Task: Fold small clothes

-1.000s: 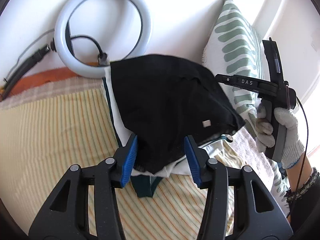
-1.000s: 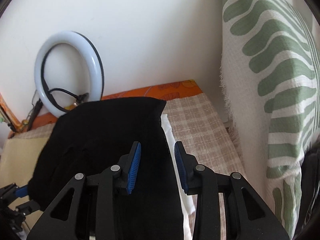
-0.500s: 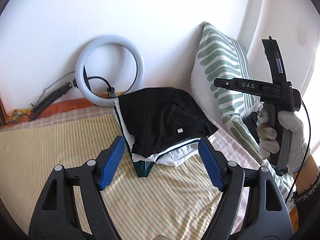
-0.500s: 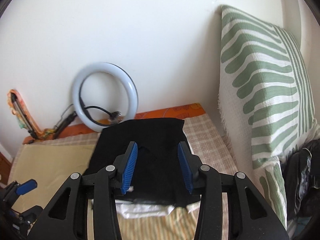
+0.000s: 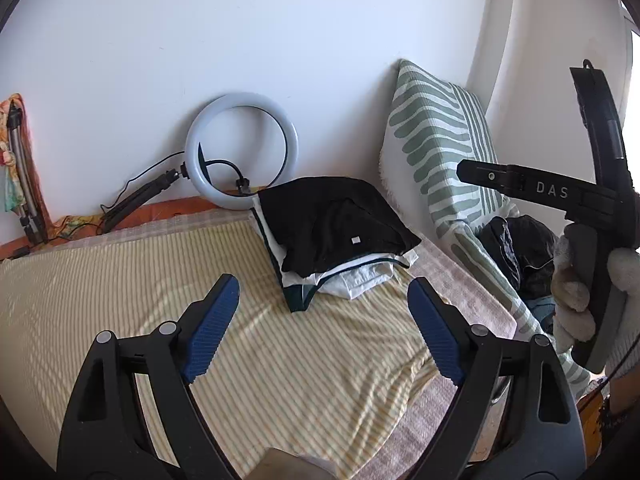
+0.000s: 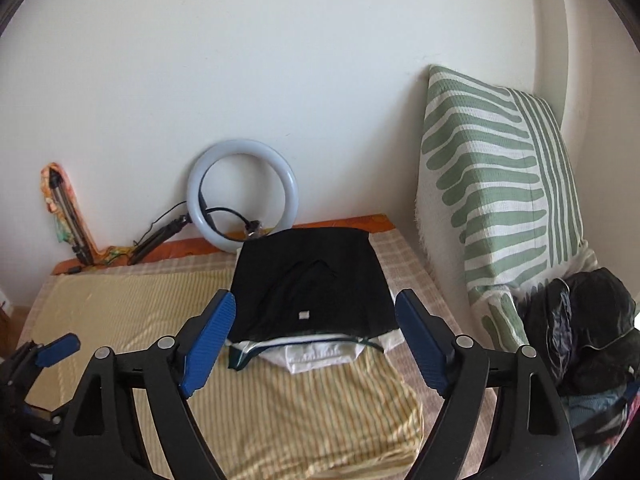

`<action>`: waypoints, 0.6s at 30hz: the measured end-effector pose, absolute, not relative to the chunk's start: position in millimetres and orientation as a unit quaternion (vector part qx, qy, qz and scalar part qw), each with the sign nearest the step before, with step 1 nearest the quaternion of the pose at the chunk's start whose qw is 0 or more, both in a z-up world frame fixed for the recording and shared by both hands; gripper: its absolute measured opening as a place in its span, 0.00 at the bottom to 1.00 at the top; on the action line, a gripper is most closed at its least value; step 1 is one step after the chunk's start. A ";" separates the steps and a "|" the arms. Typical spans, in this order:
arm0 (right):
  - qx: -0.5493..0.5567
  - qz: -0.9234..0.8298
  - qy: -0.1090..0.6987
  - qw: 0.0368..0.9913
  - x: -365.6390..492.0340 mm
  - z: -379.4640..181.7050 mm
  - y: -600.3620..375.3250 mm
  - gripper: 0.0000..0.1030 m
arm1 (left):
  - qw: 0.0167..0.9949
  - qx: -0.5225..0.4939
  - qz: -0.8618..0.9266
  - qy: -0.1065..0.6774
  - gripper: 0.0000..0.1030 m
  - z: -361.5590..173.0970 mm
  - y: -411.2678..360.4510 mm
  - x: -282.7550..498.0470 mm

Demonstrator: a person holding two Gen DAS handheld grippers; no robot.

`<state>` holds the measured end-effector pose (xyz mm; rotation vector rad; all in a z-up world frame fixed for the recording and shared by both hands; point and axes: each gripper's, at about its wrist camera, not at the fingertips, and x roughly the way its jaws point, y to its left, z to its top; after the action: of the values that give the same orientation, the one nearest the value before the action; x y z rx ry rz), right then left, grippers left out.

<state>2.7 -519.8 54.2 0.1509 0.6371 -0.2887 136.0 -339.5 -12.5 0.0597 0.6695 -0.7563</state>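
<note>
Gloved hand (image 5: 576, 292) in left view, perhaps gripping

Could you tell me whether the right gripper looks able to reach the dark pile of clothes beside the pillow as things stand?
Probably yes: the right gripper, jaws opening and empty, has nothing between it and the dark pile.

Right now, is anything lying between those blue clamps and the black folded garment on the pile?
Nothing visible. Only bare striped sheet lies between the left hand-held gripper and the black garment; the right hand-held gripper, jaws opening, looks straight at it.
</note>
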 end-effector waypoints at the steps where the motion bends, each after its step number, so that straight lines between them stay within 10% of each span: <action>1: 0.074 -0.142 0.312 0.937 -1.1 53.6 -514.1 0.80 | 0.877 0.029 -0.359 0.318 0.87 -12.9 -335.7 131.5; 18: 0.074 -0.205 0.281 0.934 -28.8 9.5 -468.1 0.81 | 0.885 0.055 -0.345 0.308 1.00 -30.3 -313.8 95.8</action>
<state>-28.8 -468.1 9.5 0.1514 0.5755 -0.4197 95.8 -313.8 -30.3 0.1154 0.6412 -0.7182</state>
